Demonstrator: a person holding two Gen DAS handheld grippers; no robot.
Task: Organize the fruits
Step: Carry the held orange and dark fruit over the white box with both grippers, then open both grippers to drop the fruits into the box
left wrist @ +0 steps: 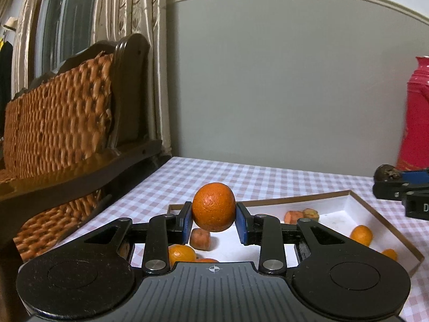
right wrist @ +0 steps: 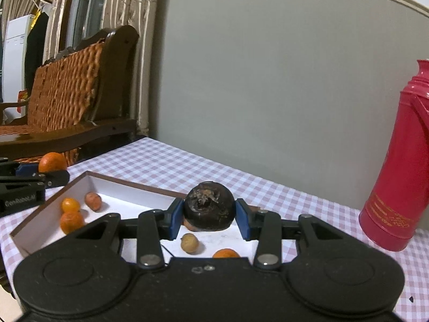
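Note:
My left gripper [left wrist: 214, 218] is shut on an orange [left wrist: 213, 206] and holds it above the white tray [left wrist: 356, 201]. My right gripper [right wrist: 208, 218] is shut on a dark brown round fruit [right wrist: 209, 206], held above the same tray [right wrist: 48, 214]. In the tray lie small oranges [right wrist: 71, 221], a reddish fruit [right wrist: 93, 200] and a tan round fruit [right wrist: 189, 242]. The left wrist view shows the right gripper [left wrist: 402, 185] with the dark fruit [left wrist: 386, 173] at far right. The right wrist view shows the left gripper [right wrist: 43, 174] with the orange [right wrist: 52, 161] at far left.
The table has a pink checked cloth [right wrist: 187, 166]. A red thermos [right wrist: 399, 161] stands at the right by the grey wall. A wooden chair with a woven back [left wrist: 59, 123] stands left of the table, with curtains behind it.

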